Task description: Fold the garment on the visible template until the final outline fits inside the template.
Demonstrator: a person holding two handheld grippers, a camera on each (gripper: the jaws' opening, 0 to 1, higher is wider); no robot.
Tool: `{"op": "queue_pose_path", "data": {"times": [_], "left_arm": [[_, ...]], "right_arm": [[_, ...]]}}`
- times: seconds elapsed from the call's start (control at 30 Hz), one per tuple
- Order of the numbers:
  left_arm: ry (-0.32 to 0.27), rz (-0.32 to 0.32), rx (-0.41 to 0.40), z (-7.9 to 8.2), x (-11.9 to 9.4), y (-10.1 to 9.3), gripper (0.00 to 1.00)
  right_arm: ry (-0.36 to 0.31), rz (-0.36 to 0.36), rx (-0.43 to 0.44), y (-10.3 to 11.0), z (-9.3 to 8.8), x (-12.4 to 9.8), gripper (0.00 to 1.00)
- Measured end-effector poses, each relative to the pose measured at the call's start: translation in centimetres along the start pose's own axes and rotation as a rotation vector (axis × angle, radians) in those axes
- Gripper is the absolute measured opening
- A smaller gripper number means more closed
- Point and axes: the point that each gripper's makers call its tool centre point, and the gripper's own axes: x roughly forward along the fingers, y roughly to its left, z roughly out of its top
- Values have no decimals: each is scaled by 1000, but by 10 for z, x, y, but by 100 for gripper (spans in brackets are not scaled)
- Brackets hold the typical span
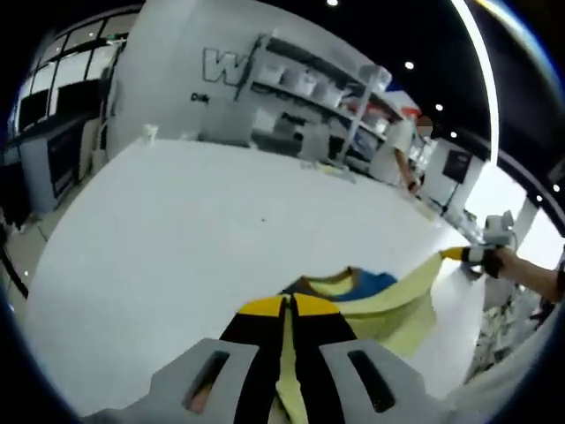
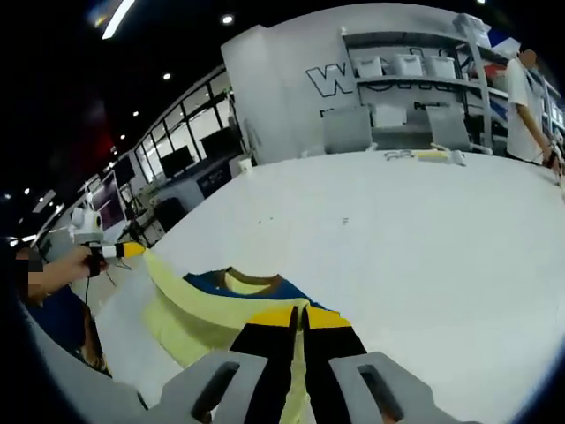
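A pale yellow garment (image 1: 402, 296) with a blue panel and a brown-edged collar (image 2: 252, 281) hangs stretched above the white table (image 1: 203, 247). In the left gripper view my left gripper (image 1: 287, 305) is shut on a yellow edge that runs down between its black, yellow-tipped jaws. Far right in that view, my right gripper (image 1: 459, 254) pulls the other end taut. In the right gripper view my right gripper (image 2: 298, 314) pinches yellow cloth (image 2: 194, 309). The left gripper (image 2: 132, 250), held in a hand, grips the far end. I cannot make out a template outline.
Shelving with white bins (image 2: 415, 66) and chairs (image 2: 349, 128) stand behind the table's far edge. A person (image 2: 525, 97) stands at the far right end. Small items (image 2: 424, 155) lie near that edge. The table's near corner (image 2: 106, 336) drops off beside the garment.
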Motion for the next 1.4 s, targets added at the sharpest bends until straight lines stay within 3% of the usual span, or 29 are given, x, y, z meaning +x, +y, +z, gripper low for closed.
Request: {"op": "queue_pose_path", "data": {"times": [0.1,0.2,0.27,0.4,0.53,0.7,0.73,0.87,0.97,1.07,1.13,1.17,1.23,1.4], "left_arm": [[70,35,-12,-18,40,29,0],[111,71,-30,-33,54,42,0],[124,82,-44,-38,59,42,0],[130,105,-75,-44,72,61,0],[134,121,-98,-45,77,57,0],[143,154,-125,-52,85,70,0],[162,219,-100,-56,81,82,0],[143,203,-123,-53,81,88,0],[128,202,-100,-47,80,89,0],[116,187,-82,-44,79,88,0],[121,171,-77,-46,84,94,0],[120,156,-67,-46,82,81,0],[126,146,-47,-48,83,81,0],[123,112,-15,-50,82,74,4]], "right_arm": [[45,-9,63,-13,-12,27,0],[67,-15,72,-21,-20,44,0],[75,-22,82,-23,-22,50,0],[83,-37,117,-34,-24,63,0],[100,-44,131,-38,-31,72,0],[107,-45,139,-42,-37,80,0],[119,-67,134,-48,-41,82,0],[119,-66,162,-50,-45,84,0],[140,-50,95,-51,-47,91,0],[127,-41,82,-47,-44,91,0],[125,-49,43,-43,-42,85,6],[128,-57,16,-46,-40,83,13],[137,-64,-6,-48,-41,82,19],[137,-49,-40,-45,-42,79,20]]}}
